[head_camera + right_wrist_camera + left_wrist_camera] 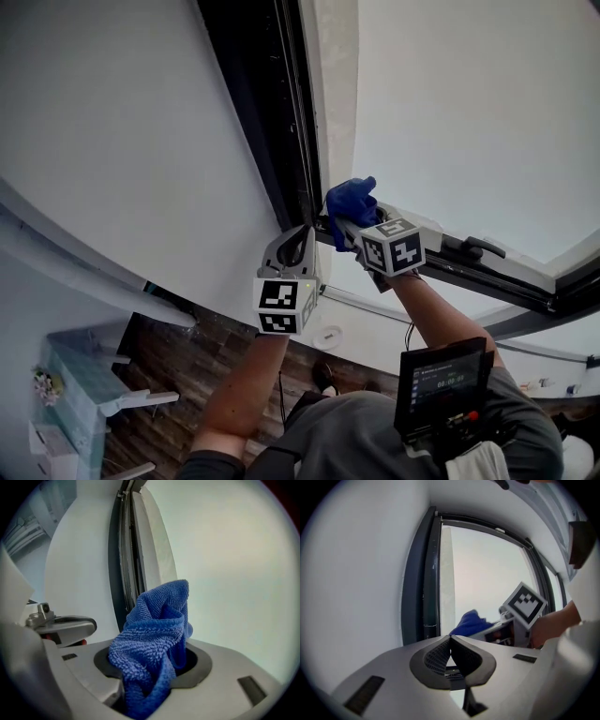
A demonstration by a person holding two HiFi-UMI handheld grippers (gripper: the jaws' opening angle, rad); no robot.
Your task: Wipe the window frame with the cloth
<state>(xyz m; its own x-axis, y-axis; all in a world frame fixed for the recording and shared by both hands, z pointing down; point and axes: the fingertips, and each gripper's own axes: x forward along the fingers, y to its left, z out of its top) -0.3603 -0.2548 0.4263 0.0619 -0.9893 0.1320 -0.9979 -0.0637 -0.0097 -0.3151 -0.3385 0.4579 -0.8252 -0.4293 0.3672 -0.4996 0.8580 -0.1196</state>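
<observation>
cloth [152, 644]: blue, fluffy, scrunched up, pinched in the right gripper [157, 660], top poking up just beside the frame
window frame [272, 122]: dark long strip, left of the bright glass

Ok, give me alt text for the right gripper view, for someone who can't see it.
The right gripper is shut on a bunched blue cloth that rises from between its jaws. Behind it runs a dark window frame, pale wall on its left, bright glass on its right.
</observation>
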